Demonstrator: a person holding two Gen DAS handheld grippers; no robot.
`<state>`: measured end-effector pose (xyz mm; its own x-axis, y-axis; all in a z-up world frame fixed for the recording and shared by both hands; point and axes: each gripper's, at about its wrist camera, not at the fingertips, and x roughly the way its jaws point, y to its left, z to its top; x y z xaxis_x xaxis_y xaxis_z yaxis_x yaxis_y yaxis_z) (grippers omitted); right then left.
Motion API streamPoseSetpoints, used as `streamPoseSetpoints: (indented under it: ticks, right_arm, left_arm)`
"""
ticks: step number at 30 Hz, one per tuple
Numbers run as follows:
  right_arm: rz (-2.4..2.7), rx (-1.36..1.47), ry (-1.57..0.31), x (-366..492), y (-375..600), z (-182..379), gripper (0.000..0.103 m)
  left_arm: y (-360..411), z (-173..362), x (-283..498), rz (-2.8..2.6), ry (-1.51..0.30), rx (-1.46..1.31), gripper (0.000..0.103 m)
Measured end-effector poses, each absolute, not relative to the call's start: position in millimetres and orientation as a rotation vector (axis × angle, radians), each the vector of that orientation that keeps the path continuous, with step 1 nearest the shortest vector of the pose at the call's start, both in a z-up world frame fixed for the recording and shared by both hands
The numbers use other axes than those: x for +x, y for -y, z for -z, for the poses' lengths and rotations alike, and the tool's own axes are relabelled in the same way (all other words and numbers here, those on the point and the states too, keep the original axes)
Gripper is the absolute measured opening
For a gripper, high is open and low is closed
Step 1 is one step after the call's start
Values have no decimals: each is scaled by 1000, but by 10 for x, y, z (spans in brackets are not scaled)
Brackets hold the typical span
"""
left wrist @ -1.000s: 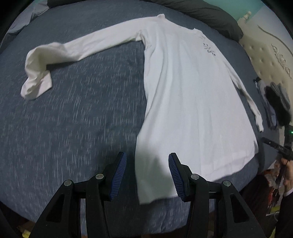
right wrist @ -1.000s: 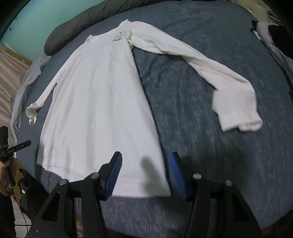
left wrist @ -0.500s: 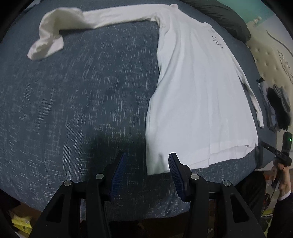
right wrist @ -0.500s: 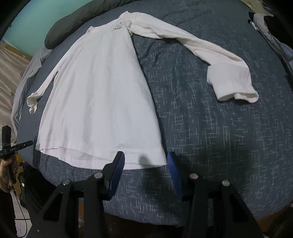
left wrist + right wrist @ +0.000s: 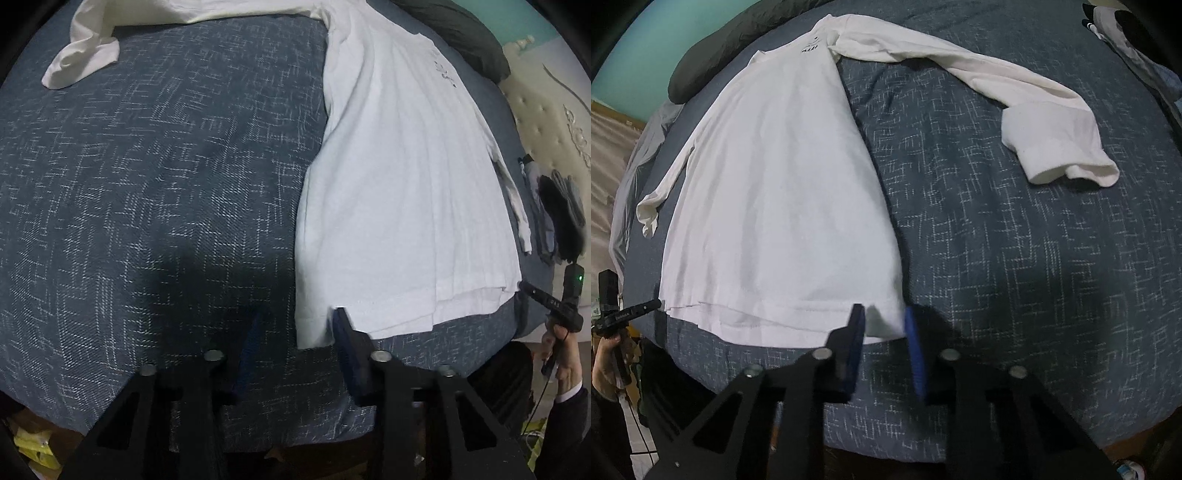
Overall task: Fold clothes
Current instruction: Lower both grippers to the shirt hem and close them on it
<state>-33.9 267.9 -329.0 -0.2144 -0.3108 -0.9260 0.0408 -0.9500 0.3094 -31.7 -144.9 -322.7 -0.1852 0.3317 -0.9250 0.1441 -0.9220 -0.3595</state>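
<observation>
A white long-sleeved shirt (image 5: 399, 184) lies flat on a dark blue bed cover (image 5: 147, 203). One sleeve (image 5: 88, 48) stretches out to the far left with its cuff folded back. My left gripper (image 5: 301, 319) is open, its blue-padded fingers either side of the shirt's near left hem corner. In the right wrist view the same shirt (image 5: 783, 192) lies spread out. My right gripper (image 5: 884, 319) is open around the near right hem corner, its jaws narrower. A sleeve (image 5: 1052, 136) lies out to the right.
A dark grey pillow (image 5: 458, 33) lies at the head of the bed, also in the right wrist view (image 5: 713, 55). Dark clothes (image 5: 561, 218) are piled near a cream headboard (image 5: 546, 110). The bed's front edge runs just under both grippers.
Both grippers have drawn back towards the shirt's hem and dropped lower. The hem corners now sit between the fingers. The right gripper's jaws have narrowed.
</observation>
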Motion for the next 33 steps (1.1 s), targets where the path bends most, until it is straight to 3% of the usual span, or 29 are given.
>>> streamPoseSetpoints:
  ticks: [3, 6, 18, 33]
  right_arm:
    - [2261, 1793, 329, -333, -2682, 3296, 6]
    - [2267, 1768, 327, -320, -2681, 3246, 4]
    - [2266, 1696, 306, -113, -2870, 2883, 2]
    - [2177, 1807, 157, 69, -2693, 3232, 2]
  left_arm:
    - [1425, 3233, -328, -2239, 565, -1912, 13]
    - [1410, 3196, -328, -2243, 551, -1895, 8]
    - [1539, 2936, -231, -2251, 561, -1819, 5]
    - [1528, 3182, -255, -2202, 475, -1928, 5]
